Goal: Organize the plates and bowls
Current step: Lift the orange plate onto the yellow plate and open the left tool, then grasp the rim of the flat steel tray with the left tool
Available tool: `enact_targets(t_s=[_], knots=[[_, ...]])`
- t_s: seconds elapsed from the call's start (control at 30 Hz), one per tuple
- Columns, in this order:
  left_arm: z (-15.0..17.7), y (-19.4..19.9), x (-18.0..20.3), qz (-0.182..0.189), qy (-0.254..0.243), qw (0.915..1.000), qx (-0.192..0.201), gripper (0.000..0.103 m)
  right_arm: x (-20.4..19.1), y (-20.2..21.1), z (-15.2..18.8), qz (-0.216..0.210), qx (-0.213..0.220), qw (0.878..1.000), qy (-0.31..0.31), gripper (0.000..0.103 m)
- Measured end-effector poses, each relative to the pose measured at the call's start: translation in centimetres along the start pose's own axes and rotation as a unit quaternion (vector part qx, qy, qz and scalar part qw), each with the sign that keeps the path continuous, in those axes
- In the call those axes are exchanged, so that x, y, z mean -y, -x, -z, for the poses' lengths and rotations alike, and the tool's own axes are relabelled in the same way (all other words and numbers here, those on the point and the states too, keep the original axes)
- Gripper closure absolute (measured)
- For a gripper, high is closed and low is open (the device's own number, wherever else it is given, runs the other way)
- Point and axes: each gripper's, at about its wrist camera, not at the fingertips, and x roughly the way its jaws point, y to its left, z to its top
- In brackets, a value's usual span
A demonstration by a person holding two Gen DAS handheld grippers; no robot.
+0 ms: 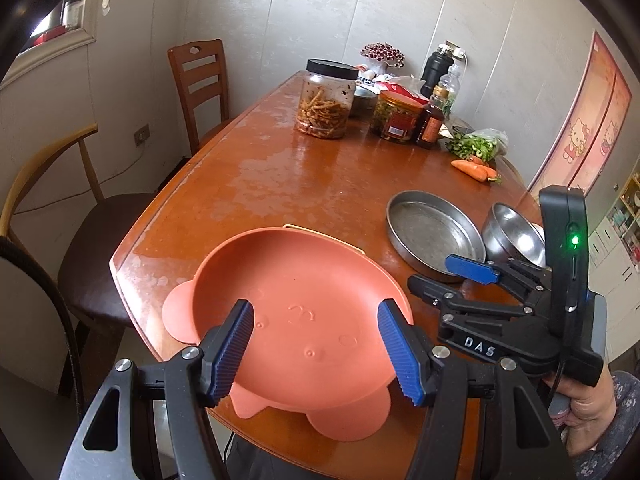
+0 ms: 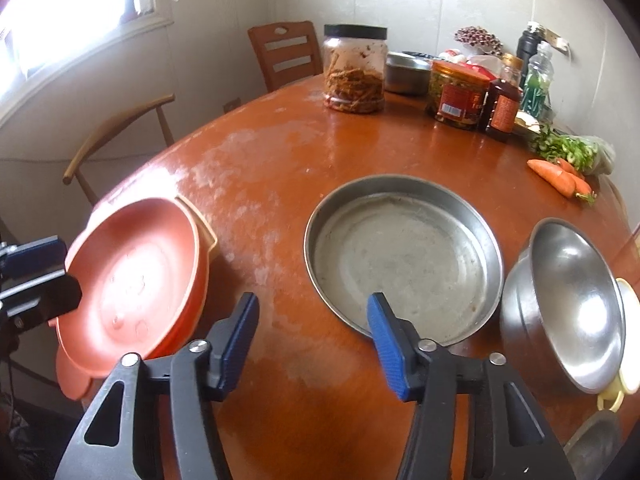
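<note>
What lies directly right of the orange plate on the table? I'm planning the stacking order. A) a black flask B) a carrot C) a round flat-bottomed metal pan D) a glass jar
C: the metal pan sits empty beside the orange plate, with a steel bowl further right.

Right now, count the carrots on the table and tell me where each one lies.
2 carrots show plainly, side by side at the table's far right edge: one nearer the steel pan, one behind it. A third may hide against the greens.
</note>
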Motion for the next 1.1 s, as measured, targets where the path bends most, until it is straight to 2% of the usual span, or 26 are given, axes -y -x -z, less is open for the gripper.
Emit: enact_targets(t_s=[0.3, 0.63, 1.1], knots=[[0.7, 0.7, 1.9, 0.004, -0.021, 0.9997, -0.006, 0.039, -1.1, 1.9, 2.4, -0.02, -0.017, 0.999, 0.032, 0.047], [2.8, 1.9, 5.3, 0.013, -0.055, 0.9983, -0.015, 0.039, -3.4, 6.8, 8.0, -0.075, -0.029, 0.995, 0.062, 0.046], [6.0, 2.0, 8.2, 0.028, -0.061, 0.997, -0.037, 0.039, -3.8, 12.0, 13.4, -0.084, -0.019, 0.994, 0.073, 0.046]])
